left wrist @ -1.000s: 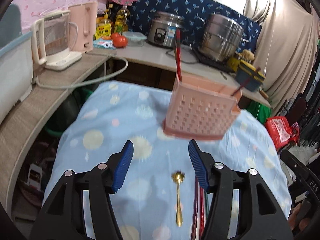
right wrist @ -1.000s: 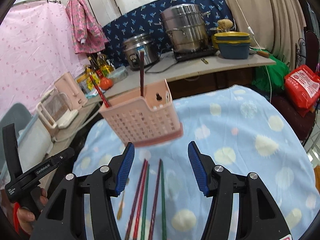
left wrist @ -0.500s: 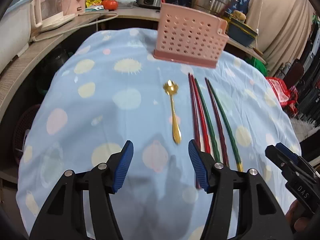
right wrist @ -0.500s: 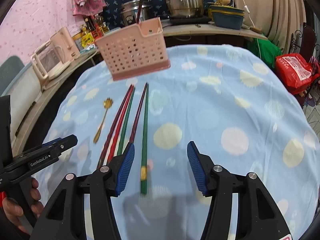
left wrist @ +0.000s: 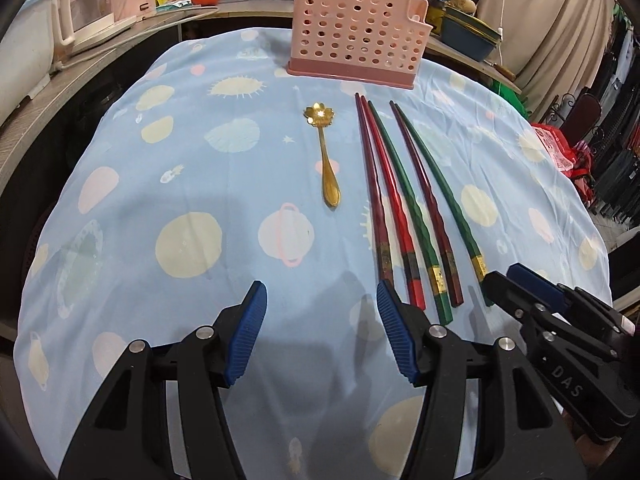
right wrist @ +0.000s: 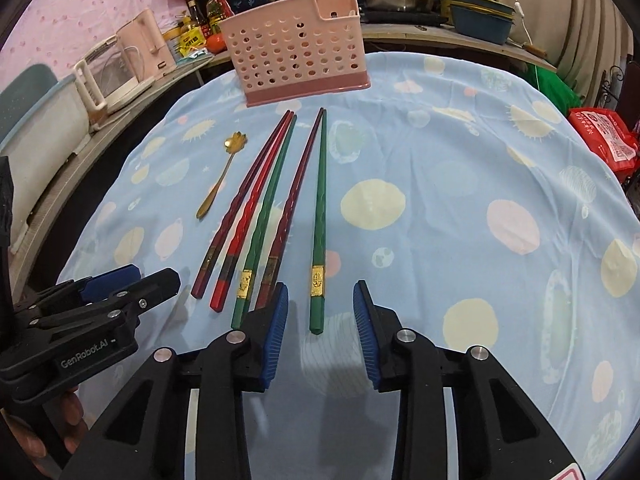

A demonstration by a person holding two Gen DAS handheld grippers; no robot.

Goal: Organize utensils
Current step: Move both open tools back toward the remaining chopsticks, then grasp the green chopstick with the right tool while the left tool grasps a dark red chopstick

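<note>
Right now both grippers hover low over the near edge of a round table draped in a pale blue cloth (left wrist: 192, 184) printed with planets and suns. Five long lacquered chopsticks (left wrist: 404, 200) — dark maroon, red and green, with gold bands at their thick ends — lie side by side, tips toward the far edge, where a perforated pink plastic utensil basket (left wrist: 356, 36) stands upright. Just left of them rests a small gold spoon with a flower-shaped bowl (left wrist: 326, 156). The left gripper (left wrist: 320, 332) has its blue-padded fingers spread wide over bare cloth. The right gripper (right wrist: 320, 328) — fingers also apart — straddles the butt of the rightmost green chopstick (right wrist: 319, 216) without touching it.
</note>
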